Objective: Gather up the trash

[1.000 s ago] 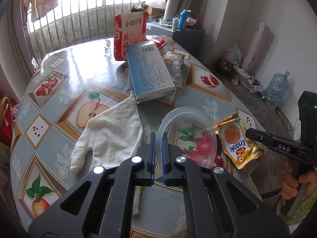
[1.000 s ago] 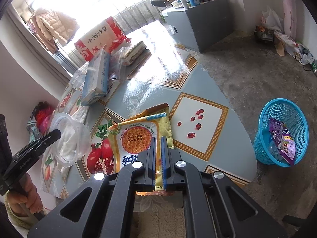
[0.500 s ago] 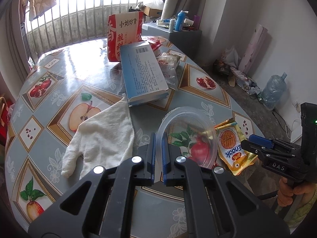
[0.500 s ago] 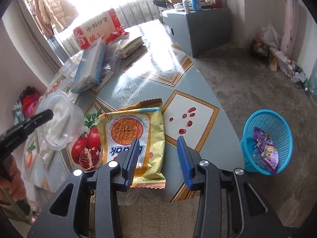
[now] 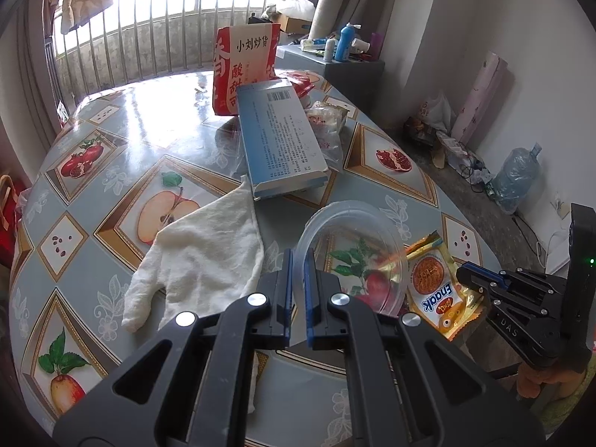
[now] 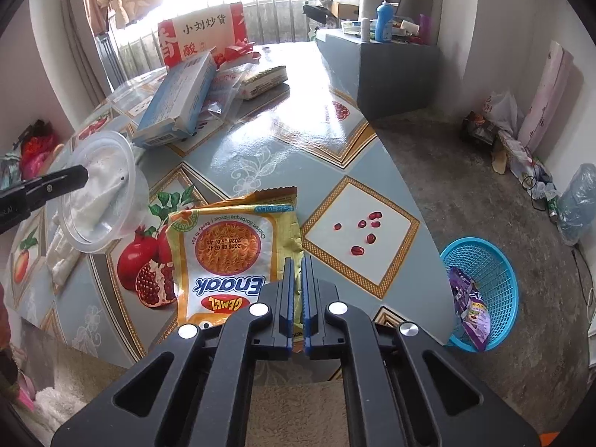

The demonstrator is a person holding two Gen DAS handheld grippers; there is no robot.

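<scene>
My left gripper [image 5: 296,279] is shut on the rim of a clear plastic bowl [image 5: 354,257] and holds it tilted above the table; the bowl also shows in the right wrist view [image 6: 100,201]. A yellow Enaak snack wrapper [image 6: 227,249] lies at the table's near edge, also visible in the left wrist view [image 5: 436,287]. My right gripper [image 6: 295,283] is shut on the wrapper's right edge. A blue trash basket [image 6: 488,290] stands on the floor to the right and holds a purple wrapper [image 6: 469,309].
On the fruit-patterned table [image 5: 149,141] lie a white cloth [image 5: 201,253], a blue box [image 5: 279,141], a red-and-white bag [image 5: 242,67] and plastic packets [image 5: 327,119]. A grey cabinet [image 6: 395,70] stands behind. Clutter and a water bottle [image 6: 577,201] sit by the wall.
My right gripper opened half a second ago and has now shut on the snack wrapper's edge. My left gripper has kept the bowl and lifted it slightly.
</scene>
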